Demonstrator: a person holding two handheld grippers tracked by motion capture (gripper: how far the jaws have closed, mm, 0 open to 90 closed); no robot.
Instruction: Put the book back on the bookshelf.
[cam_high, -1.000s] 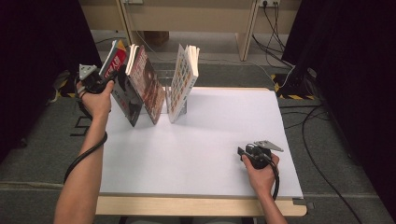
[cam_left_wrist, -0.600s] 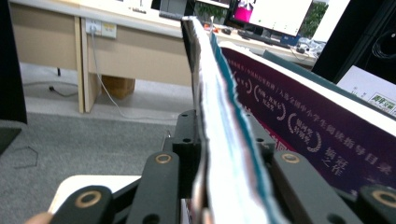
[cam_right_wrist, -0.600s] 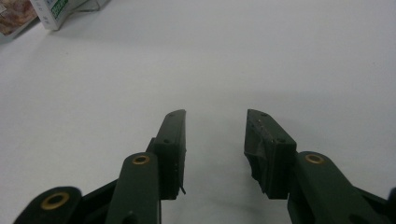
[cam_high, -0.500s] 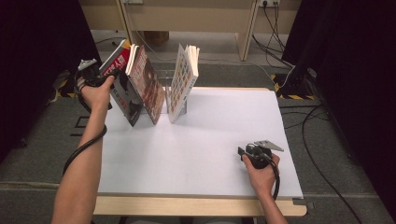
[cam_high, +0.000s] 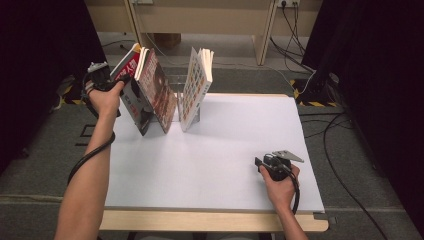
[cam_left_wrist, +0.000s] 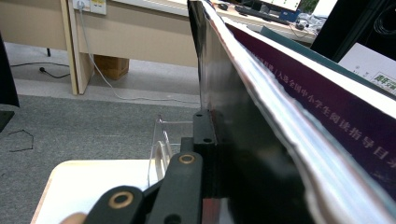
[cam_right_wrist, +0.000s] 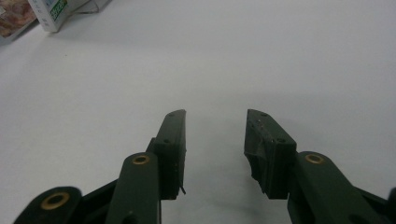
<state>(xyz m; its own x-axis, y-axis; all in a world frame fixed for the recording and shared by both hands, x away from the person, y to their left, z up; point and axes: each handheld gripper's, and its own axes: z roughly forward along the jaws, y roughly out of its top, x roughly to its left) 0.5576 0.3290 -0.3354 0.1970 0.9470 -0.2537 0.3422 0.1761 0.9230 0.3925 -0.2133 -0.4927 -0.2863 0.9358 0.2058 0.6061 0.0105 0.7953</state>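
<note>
Far jaw of the left gripper (cam_left_wrist: 205, 140) behind the book (cam_left_wrist: 243, 154), cover cut off.

The right gripper (cam_right_wrist: 215, 140) sits low over the white tabletop (cam_right_wrist: 261, 60), its two black jaws set apart with bare surface showing in the gap between them. Nothing lies between the jaws. Far off at the upper left corner, the bottom edges of two books (cam_right_wrist: 53, 14) rest on the tabletop.

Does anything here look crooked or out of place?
Yes. The red book at the left end, clamped by the left gripper, tilts away from the rack; the other books lean too. Nothing looks spilled.
</note>
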